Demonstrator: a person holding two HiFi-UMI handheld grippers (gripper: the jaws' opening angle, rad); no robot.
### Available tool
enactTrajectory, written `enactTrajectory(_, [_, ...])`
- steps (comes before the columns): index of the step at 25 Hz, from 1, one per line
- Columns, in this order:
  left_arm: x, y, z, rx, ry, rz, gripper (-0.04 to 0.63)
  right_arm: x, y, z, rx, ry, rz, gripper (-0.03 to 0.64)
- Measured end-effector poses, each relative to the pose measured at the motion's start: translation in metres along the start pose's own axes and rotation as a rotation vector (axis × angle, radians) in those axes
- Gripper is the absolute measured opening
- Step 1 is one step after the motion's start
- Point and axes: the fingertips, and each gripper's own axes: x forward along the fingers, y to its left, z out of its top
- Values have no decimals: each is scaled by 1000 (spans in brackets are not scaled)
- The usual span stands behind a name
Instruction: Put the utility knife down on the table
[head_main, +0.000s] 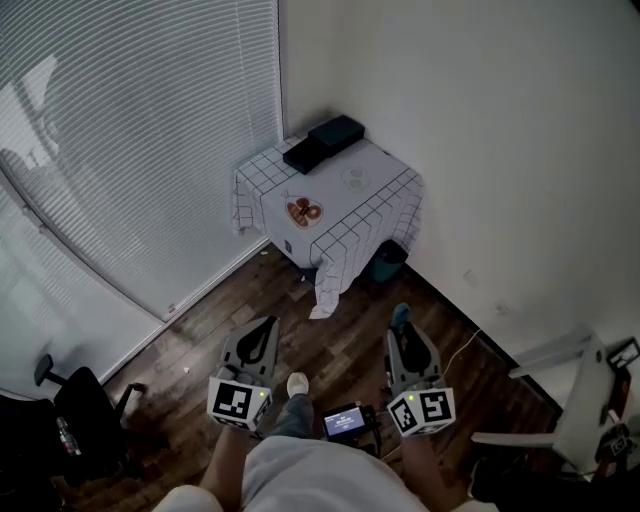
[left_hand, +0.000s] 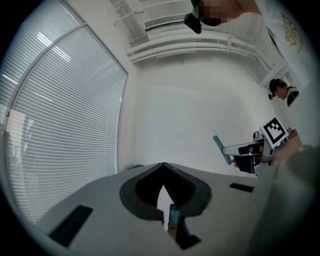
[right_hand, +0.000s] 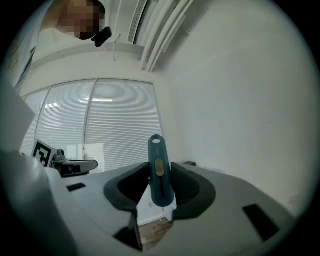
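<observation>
The right gripper, jaws part-closed, clamps the knife upright, likely for carrying to the table, well apart at 12 o'clock, while the left gripper at its 9 o'clock, jaws together on nothing, seems unneeded.

Two hand-held units, left gripper and right gripper: pale grey moulded shells tapering to a point. Black ribbed pads line jaws. Dark rectangular slots in shell tops (clearest in gripper views). Left cube and right cube: white faces, black square markers, small green light. Person wears light top, blue-grey trousers, white shoe.
</observation>
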Motion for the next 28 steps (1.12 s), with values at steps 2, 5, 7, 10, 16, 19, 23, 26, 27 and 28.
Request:
enactTrajectory(2, [26, 17, 1, 3, -7, -17, 8, 30, -8, -1, 1, 4, -16, 141])
enactTrajectory(5, [62, 43, 5, 4, -16, -41, 8, 74, -17, 2, 1, 6, -39, 141])
enactTrajectory(7, [83, 61, 6, -7, 0, -50, 8, 102, -18, 4, 8, 4, -45, 141])
enactTrajectory(10, [108, 92, 1, -25, 13, -57, 8, 138, -17, 5, 2, 7, -46, 141])
enactTrajectory(16, [145, 136, -4, -47, 5, -46, 8, 188, -23, -2, 6, 31, -67, 141])
enactTrajectory(19, [165, 152, -8, -55, 13, -40, 8, 212, -29, -3, 10, 36, -67, 141])
enactTrajectory(23, [197, 164, -12, -56, 24, -41, 8, 244, -43, -3, -2, 38, -64, 141])
enactTrajectory(26, [228, 174, -11, -42, 15, -38, 8, 271, -64, -2, -27, 36, -67, 141])
enactTrajectory(27, [240, 179, -9, -39, 9, -30, 8, 281, -72, -1, -33, 35, -67, 141])
enactTrajectory(28, [252, 184, -8, -37, 4, -22, 8, 292, -81, 0, -36, 35, -68, 141])
